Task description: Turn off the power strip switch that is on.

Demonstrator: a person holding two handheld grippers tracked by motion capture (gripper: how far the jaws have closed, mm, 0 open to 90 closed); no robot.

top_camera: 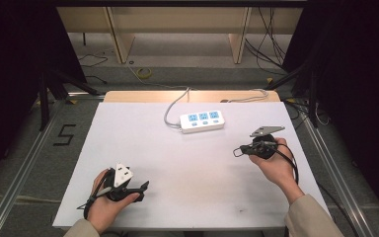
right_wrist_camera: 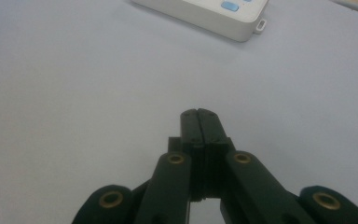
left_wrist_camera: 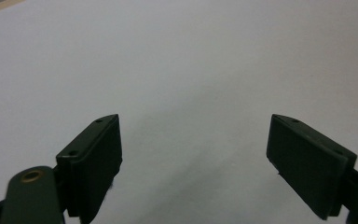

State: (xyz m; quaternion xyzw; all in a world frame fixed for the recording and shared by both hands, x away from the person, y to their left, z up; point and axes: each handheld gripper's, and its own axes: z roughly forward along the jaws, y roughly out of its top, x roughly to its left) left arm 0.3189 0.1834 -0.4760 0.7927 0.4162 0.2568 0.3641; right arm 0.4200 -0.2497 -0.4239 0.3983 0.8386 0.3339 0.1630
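The white plastic power strip with blue sockets [top_camera: 202,121] lay at the far middle of the white desk [top_camera: 177,197], well apart from both grippers. The left gripper [left_wrist_camera: 193,154] had its jaws spread over bare desk; the right gripper [right_wrist_camera: 199,114] had its jaws pressed together, empty. The strip looked rigid, light and smooth, probably best pinched across its narrow sides.

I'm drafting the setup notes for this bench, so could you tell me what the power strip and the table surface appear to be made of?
The power strip looks like moulded white plastic with a smooth, faintly glossy shell: rounded corners, crisp seams, light blue socket faces and buttons. Its grey cable seems rubber or vinyl sheathed. The table surface is a matt white sheet, even and without glare; whether laminate, board or paper I cannot tell. A pale wood-toned edge shows along its far side.
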